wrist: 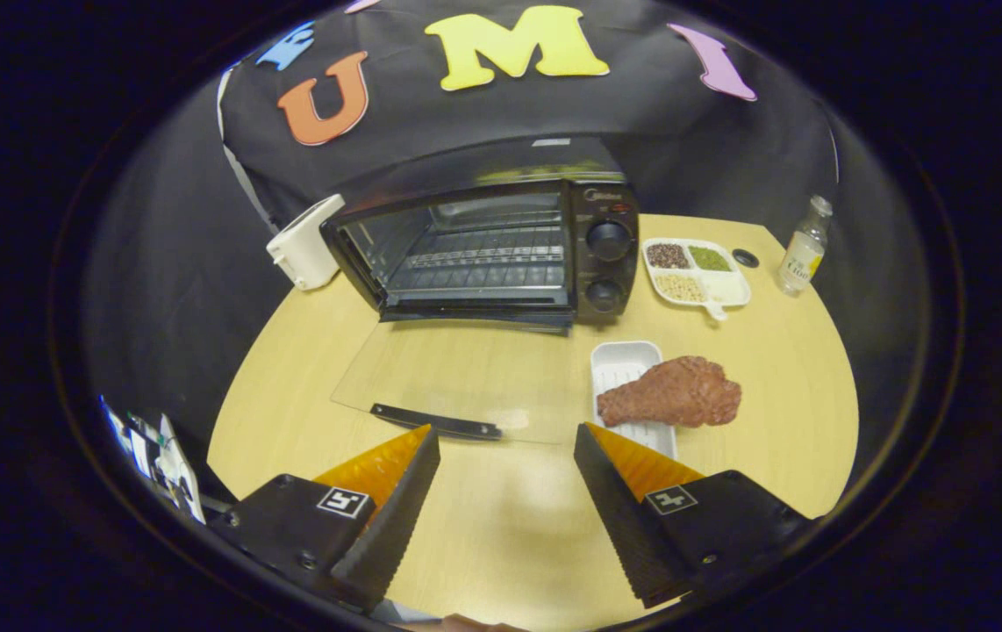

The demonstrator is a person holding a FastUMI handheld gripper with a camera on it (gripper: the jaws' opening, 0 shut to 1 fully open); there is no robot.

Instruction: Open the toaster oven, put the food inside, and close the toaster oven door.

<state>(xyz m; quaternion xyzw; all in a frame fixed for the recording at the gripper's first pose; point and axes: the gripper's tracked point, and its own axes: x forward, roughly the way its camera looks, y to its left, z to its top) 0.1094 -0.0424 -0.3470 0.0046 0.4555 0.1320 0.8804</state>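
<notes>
Here we hold the hand-held gripper (505, 439) wide open over the wooden table (782, 421), gripping nothing. Just ahead of its fingers the toaster oven (501, 250) door (457, 377) lies folded flat, showing the rack inside. The chicken leg (672, 392) rests on a white tray (624, 369) beside the right finger. Beyond stand a divided dish (697, 270) and a bottle (804, 246).

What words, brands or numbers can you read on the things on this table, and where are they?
None reads clearly.
Toaster oven: small brand mark above the knobs, too blurred to read.
Bottle: label print, too small to read.
Gripper: a square coded marker on each side, no words; its fingers stand open over the table, just short of the lowered glass door.
</notes>
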